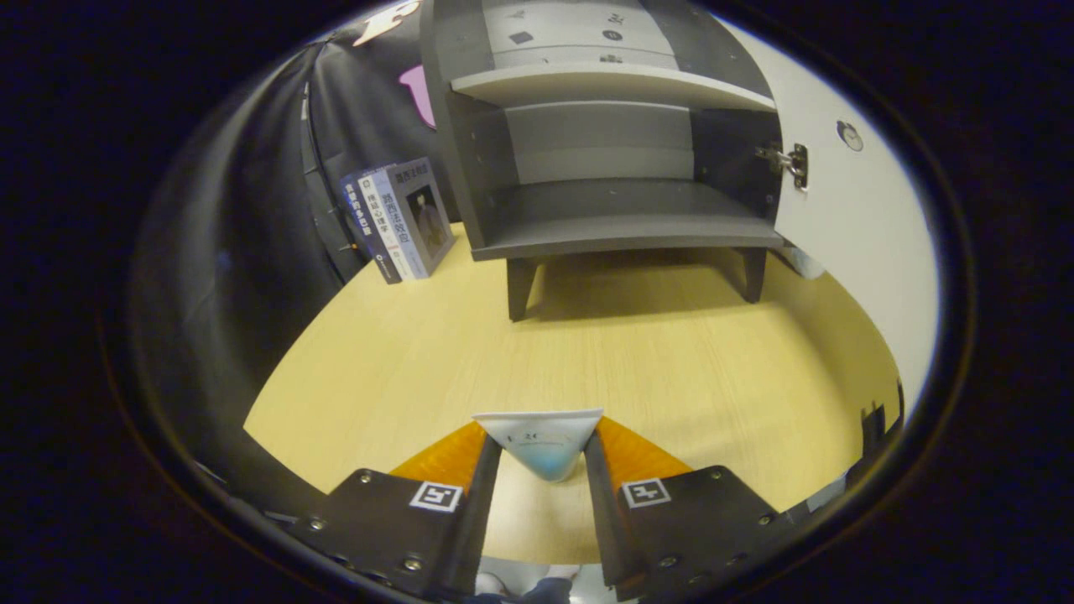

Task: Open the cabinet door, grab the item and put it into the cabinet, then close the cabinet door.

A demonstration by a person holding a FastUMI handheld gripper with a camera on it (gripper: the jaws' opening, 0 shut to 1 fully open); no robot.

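Though the small white packet (pixel 541 445) I held carried a line of dark print, it was too blurred for me to read; its lower part was pale blue. My jaws (pixel 543 457) were closed in on that packet, one finger pressing each side, so it stood clamped between the tips above the wooden table (pixel 419 361). At twelve o'clock, well beyond my fingers, stood the grey cabinet (pixel 604 210) on short legs, its white door (pixel 856 235) swung wide at about two o'clock, with a metal hinge (pixel 789 161) showing on the inner edge. Both shelves inside were bare. Small dark markings sat on the cabinet's top, too tiny to make out. At ten o'clock, just left of the cabinet, a few books (pixel 398 220) stood upright on the table, their spines and cover printed with characters.
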